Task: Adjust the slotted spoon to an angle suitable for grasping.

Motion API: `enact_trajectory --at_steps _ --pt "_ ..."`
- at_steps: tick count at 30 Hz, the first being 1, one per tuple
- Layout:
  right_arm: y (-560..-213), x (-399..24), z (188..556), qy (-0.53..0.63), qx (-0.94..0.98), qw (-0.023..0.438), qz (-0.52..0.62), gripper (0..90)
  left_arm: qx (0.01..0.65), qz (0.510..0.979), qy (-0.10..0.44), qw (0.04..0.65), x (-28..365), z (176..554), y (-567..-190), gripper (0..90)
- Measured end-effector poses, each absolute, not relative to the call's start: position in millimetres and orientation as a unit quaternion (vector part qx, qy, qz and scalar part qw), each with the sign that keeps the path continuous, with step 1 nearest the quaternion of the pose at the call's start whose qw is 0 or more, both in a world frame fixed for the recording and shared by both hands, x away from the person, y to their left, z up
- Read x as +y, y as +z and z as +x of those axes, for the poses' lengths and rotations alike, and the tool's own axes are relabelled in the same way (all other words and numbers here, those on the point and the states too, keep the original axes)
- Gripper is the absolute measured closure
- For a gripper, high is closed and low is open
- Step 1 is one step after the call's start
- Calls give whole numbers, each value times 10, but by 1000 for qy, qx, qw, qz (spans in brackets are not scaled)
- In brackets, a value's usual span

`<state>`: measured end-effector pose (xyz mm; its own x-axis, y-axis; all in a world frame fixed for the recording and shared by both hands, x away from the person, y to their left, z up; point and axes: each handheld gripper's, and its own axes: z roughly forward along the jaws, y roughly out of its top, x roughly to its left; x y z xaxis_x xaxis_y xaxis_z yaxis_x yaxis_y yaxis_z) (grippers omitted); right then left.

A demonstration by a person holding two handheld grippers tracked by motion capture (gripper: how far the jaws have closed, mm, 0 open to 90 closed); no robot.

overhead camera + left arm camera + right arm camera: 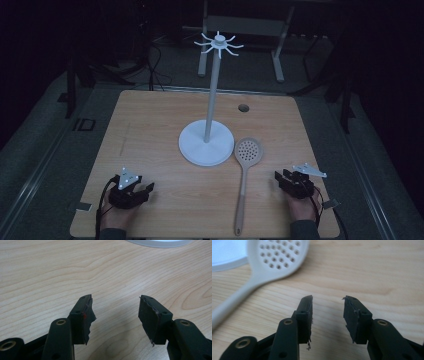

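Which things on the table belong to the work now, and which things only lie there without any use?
Belong to the work:
- slotted spoon, flat on the table, nearest the right gripper
- hook stand, upright beside the spoon head
- left gripper and right gripper, both open, holding nothing

Just lying about:
- round cable hole in the table
- metal frame behind the table

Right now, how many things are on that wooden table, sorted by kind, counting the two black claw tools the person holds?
Slotted spoon: 1
White hook stand: 1
Hand-held grippers: 2, the left gripper and the right gripper, both open with nothing between the jaws
Total: 4
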<state>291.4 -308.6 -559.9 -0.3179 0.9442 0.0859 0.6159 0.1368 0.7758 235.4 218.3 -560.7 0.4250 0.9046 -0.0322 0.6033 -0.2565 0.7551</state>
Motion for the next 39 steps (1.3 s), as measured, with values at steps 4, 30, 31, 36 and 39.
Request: enact_trajectory --at_steps 4,30,31,36,39 --pt "-5542 -2991 2891 381 736 227 511 628 491 768 210 354 2176 2359 -5613 448" --pt "-5419 -2104 3235 403 812 212 364 900 481 778 203 350 2112 2379 -5628 457" --pt "-5429 -2061 3252 400 817 208 360 900 480 778 203 350 2110 2379 -5628 457" --pt "-5504 -1884 3336 372 839 196 346 900 480 778 203 351 2106 2376 -5627 457" --pt "-5558 -1820 3375 353 850 195 340 900 480 778 202 351 2106 2377 -5628 457"
